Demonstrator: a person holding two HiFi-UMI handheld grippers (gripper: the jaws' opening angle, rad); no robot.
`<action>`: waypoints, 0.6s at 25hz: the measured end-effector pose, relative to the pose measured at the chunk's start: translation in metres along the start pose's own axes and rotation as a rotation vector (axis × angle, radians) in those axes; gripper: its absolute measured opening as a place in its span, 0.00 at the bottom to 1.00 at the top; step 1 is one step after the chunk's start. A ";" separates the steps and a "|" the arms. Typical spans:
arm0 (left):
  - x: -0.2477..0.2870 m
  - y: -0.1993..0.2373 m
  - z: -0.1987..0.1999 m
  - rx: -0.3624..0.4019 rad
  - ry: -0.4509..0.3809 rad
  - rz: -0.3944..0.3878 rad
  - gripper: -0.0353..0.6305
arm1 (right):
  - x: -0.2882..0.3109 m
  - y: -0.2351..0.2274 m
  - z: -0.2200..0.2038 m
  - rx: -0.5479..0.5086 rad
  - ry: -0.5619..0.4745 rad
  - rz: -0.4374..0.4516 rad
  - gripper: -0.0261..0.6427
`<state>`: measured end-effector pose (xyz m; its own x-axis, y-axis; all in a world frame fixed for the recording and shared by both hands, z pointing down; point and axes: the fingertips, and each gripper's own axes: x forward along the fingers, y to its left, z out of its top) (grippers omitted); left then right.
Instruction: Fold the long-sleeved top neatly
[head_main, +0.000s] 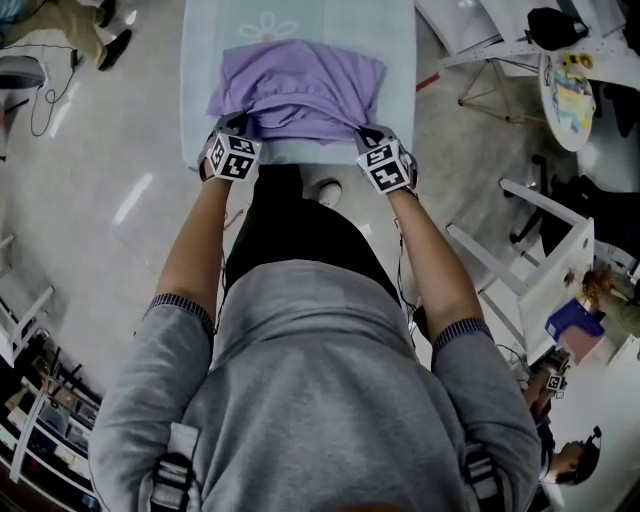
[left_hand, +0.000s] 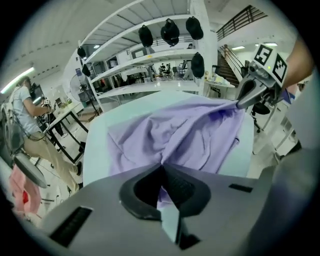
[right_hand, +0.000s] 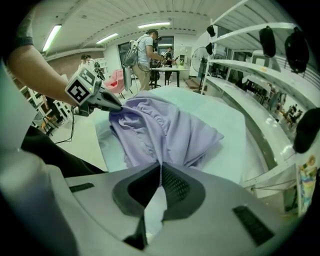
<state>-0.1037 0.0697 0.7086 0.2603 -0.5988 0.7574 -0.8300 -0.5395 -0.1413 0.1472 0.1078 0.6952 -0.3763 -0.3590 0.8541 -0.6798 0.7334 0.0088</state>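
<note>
Sleeves of purple top (head_main: 297, 90) out of sight among bunched folds

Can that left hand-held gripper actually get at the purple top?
Yes, it seems so: the left hand-held gripper is shut on the near edge of the purple top, and nothing lies between them.

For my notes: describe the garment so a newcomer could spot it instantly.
Start at the pale table before the person. On it lies the top, bunched, its near edge pinched by the left claw and right claw. It is the only lilac thing there.
</note>
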 end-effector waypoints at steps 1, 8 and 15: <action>-0.003 0.003 0.002 -0.022 -0.015 0.003 0.09 | -0.001 -0.001 -0.001 0.000 0.001 -0.001 0.06; -0.039 0.010 -0.019 -0.122 -0.078 -0.025 0.09 | -0.007 0.006 -0.022 -0.007 0.034 0.038 0.06; -0.040 -0.007 -0.046 -0.113 -0.017 -0.068 0.09 | 0.001 0.015 -0.048 -0.087 0.103 0.079 0.07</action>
<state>-0.1313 0.1249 0.7086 0.3254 -0.5732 0.7520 -0.8600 -0.5100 -0.0165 0.1663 0.1463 0.7207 -0.3565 -0.2405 0.9028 -0.5919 0.8058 -0.0191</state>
